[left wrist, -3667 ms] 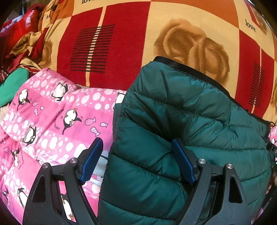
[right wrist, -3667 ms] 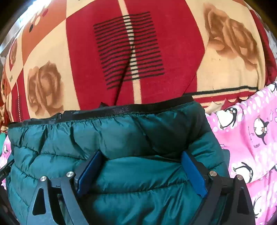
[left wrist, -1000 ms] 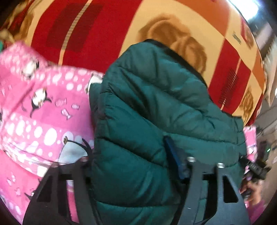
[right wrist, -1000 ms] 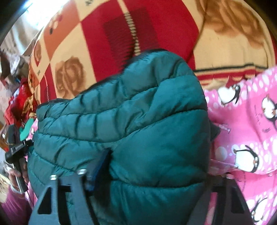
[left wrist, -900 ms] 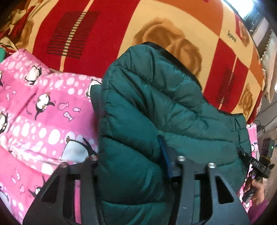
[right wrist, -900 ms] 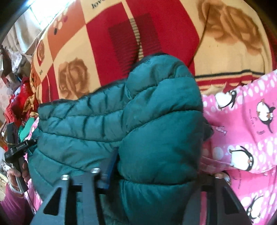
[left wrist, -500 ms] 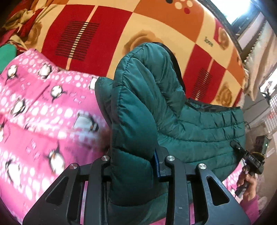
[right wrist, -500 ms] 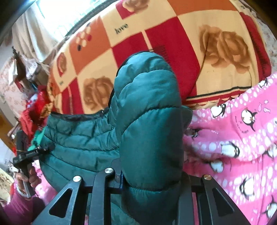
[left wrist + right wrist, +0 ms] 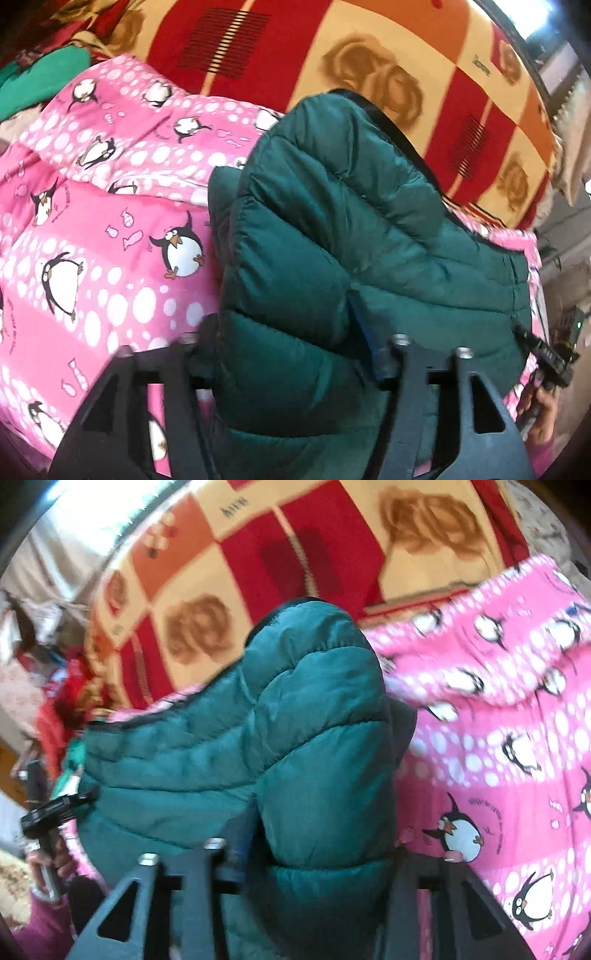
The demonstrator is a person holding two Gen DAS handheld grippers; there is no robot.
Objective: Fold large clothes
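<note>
A dark green puffer jacket lies on a pink penguin blanket, its near part doubled into a thick fold. My left gripper has that fold between its jaws, which are opening. The fabric bulges against the blue pad. In the right wrist view the jacket fills my right gripper the same way. Its jaws are opening too, and the padding still touches both fingers. Each view shows the other gripper at the jacket's far end, the right one and the left one.
A red, cream and orange rose-print blanket covers the bed behind the jacket. The pink penguin blanket spreads to both sides. A green cloth and a red clothes pile lie at the left edge. A hand holds the right gripper's handle.
Both grippers closed on the jacket's ends, lifted them and drew them towards me. The jaws stand wider now than half a second ago, and the fold sits lower over the pink blanket.
</note>
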